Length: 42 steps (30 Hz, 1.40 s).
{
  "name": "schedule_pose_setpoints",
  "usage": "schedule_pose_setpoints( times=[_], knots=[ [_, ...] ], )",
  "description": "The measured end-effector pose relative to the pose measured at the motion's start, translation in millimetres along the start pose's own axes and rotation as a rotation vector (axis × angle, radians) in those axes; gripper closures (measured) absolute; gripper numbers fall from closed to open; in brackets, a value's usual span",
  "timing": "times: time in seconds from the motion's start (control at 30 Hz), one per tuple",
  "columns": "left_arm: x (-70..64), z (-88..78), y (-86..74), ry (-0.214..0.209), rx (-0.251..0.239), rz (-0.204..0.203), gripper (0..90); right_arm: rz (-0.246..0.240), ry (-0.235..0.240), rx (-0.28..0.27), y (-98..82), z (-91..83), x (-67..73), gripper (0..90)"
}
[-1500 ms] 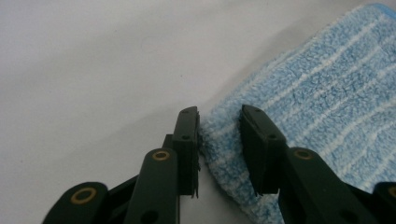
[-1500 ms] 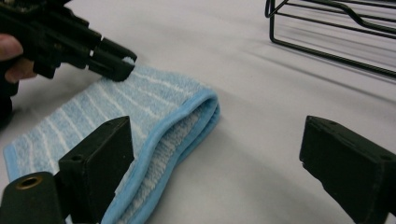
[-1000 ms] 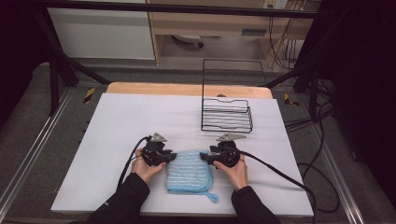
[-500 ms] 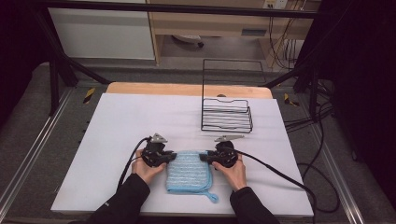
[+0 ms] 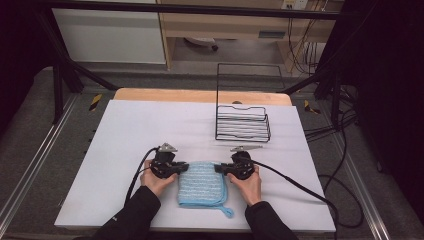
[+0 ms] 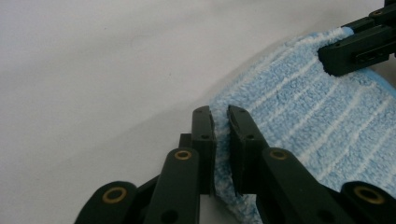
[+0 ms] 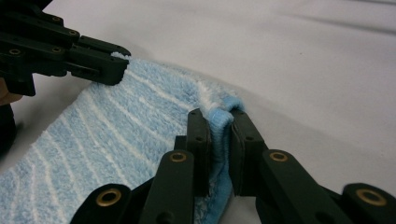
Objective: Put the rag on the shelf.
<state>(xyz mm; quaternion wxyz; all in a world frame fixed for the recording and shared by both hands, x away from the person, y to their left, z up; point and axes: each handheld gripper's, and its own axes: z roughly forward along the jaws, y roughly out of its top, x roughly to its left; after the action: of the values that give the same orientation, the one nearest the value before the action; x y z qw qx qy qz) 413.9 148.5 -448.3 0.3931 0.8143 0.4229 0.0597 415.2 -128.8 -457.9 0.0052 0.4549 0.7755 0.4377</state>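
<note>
The blue towel (image 5: 202,184) is pinched at its far corners by left gripper (image 5: 176,168) and right gripper (image 5: 220,169), jaws just closed, at six o'clock on the white table (image 5: 140,130); wire rack (image 5: 242,129) at one o'clock, dark floor around.

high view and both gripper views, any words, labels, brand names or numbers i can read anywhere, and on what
None can be read. The blue white-striped terry cloth, the black wire basket, the white table cover and the black jaws bear no print.
Too small and blurred to read: a pale label on the wooden shelf front behind the table.
</note>
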Motion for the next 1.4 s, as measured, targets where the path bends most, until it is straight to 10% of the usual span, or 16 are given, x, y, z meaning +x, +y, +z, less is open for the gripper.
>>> schedule_pose_setpoints(
  times=[1.4],
  knots=[
    [-39.4, -72.8, 19.3, -0.015, -0.292, 0.123, 81.9, -0.182, 0.004, -0.236, 23.2, -73.1, 40.2, 81.9]
  ],
)
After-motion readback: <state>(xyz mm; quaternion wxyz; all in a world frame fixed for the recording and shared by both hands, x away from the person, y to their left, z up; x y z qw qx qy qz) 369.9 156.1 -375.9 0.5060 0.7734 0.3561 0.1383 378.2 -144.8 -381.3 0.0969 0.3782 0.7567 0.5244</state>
